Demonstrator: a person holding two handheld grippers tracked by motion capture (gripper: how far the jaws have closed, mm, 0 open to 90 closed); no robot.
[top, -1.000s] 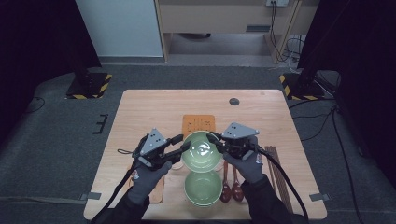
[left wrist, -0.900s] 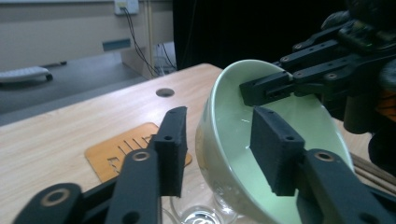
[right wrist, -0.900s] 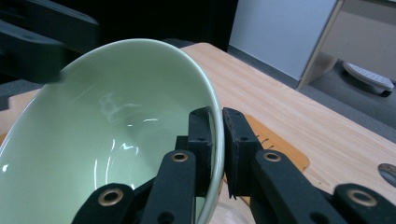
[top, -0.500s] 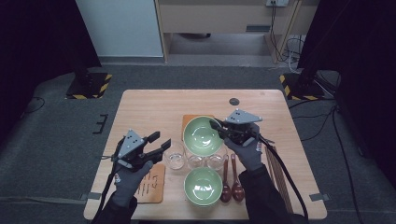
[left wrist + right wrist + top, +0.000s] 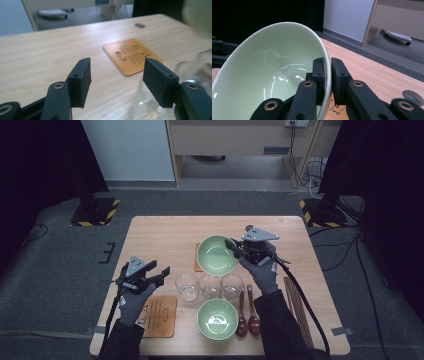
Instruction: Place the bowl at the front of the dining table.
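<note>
While the lifted bowl hangs from my right hand-held gripper, I list the items by the row of glasses (image 5: pixel 210 286), nearest first.

- Second green bowl (image 5: pixel 217 319): on the bench (image 5: pixel 160 240), just on my side of the glasses. Not involved.
- Two wooden spoons (image 5: pixel 248 317): beside that bowl, on its right.
- Near coaster (image 5: pixel 159 316): left of that bowl, bare.
- Left hand-held gripper (image 5: pixel 162 274): left of the glasses. Its jaws have just been opening, and they stand apart with nothing between them.
- Lifted bowl (image 5: pixel 216 254): just beyond the glasses, tilted, off the bench.
- Right hand-held gripper (image 5: pixel 231 245): clamped on the bowl's right rim, one pad inside the wall and one outside.
- Far coaster (image 5: pixel 198 260): beyond the glasses, mostly under the lifted bowl, and its likely seat.

Handling, as I judge it:
- Level the bowl before lowering it.
- Bring it down beyond the glasses, clear of their rims.
- Centre its foot on the far coaster.
- Loosen the pads only once the bowl's weight rests there. A pinch on one side of the rim lets it swing.
</note>
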